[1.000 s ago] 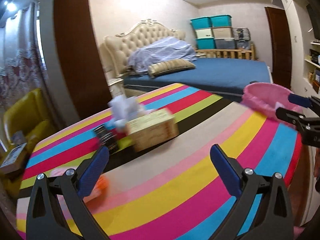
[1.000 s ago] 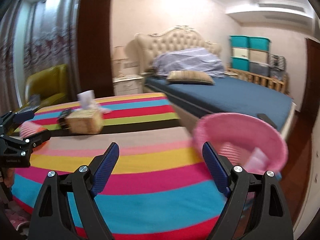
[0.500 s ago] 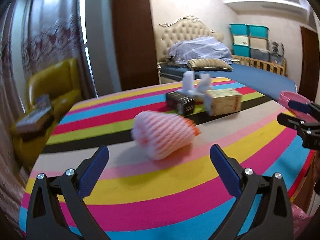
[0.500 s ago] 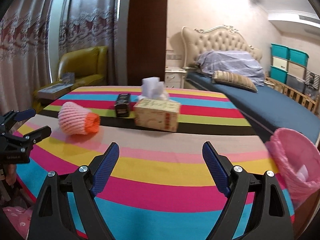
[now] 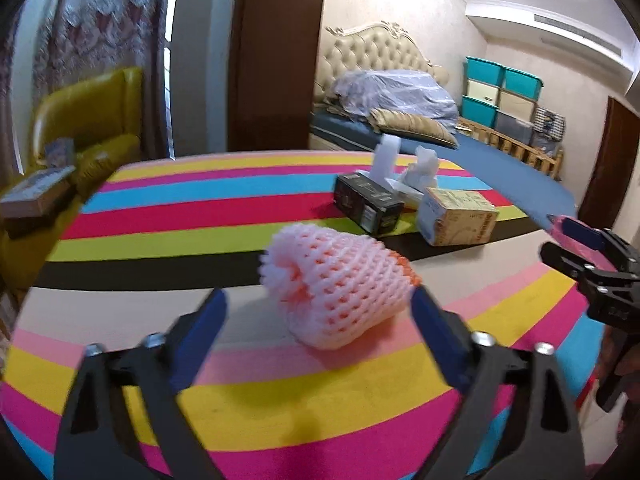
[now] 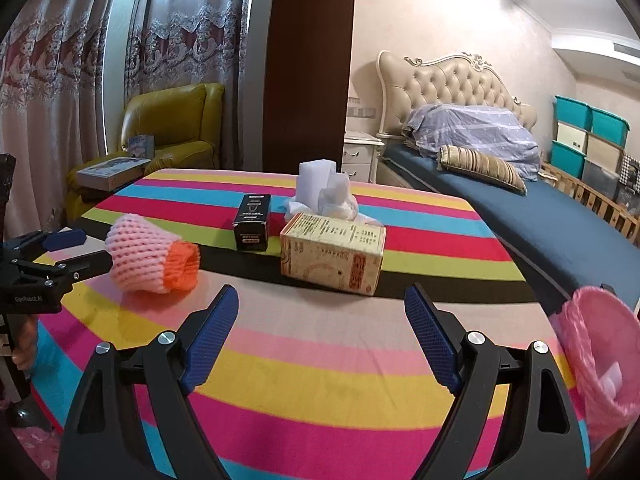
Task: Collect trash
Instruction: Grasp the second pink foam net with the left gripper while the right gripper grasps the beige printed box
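At the far left of the striped, many-coloured table (image 6: pixel 320 364), the left hand-held gripper (image 5: pixel 318 306) is closing its blue-padded jaws around the one pink-and-orange foam fruit net sleeve (image 5: pixel 340 284), which lies on its side on the cloth; the right pad looks just at the net's edge, the left pad stands clear, so nothing is gripped yet. Further right stand one small black carton (image 6: pixel 253 222), then one beige cardboard tissue box (image 6: pixel 334 254), with one loose heap of white crumpled tissue (image 6: pixel 326 194) just behind it. Nearer the viewer, the right hand-held gripper (image 6: pixel 322 320) hangs over bare cloth with its jaws wide and nothing between them. At the table's right edge sits the one bin lined with a pink plastic bag (image 6: pixel 600 344), with a pale scrap already inside. The job seems partly done: some trash is binned, while the net, probably the tissue, and perhaps the black carton remain to be gathered.
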`<state>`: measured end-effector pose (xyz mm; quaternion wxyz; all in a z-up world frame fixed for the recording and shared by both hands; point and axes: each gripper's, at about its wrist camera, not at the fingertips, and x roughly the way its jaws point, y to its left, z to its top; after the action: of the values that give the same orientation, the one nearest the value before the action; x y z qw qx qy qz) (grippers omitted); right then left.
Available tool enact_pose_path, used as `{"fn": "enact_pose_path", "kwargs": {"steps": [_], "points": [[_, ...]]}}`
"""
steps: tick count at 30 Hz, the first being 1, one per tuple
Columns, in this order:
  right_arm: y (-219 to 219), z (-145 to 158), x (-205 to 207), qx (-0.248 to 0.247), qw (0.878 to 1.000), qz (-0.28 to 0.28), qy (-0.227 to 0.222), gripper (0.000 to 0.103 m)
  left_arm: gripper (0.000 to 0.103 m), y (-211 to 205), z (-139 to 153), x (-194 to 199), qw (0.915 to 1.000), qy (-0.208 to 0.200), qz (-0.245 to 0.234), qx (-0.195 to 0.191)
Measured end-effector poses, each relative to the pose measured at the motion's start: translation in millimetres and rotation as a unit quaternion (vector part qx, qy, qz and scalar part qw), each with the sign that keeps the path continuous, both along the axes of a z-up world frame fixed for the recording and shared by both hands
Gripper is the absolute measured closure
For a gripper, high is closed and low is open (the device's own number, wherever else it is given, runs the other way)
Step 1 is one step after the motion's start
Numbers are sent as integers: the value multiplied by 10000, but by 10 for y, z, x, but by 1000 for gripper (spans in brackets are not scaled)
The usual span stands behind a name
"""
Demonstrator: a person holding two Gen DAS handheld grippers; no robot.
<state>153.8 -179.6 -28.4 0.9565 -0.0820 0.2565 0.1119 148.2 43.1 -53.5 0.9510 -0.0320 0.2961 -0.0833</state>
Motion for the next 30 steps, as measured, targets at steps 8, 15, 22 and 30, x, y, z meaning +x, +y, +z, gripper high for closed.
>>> {"fn": "enact_pose_path", "kwargs": {"steps": [8,15,22,30], "points": [[-65,-59,377,65,9999,39,151,23,73,-66,-100,200,9984,421,-273,-272],[-115,-160,820,135,9984,148,538,23,81,-207,13,137,9995,-101,-9,285],[-170,-244,1196,-67,9955,239,919,20,81,-303,75,342,9968,-330,335,640],[-191,-261,1477,-405,9859,1174,1125,19,81,-349,42,561,9970,-108,392,654]]}}
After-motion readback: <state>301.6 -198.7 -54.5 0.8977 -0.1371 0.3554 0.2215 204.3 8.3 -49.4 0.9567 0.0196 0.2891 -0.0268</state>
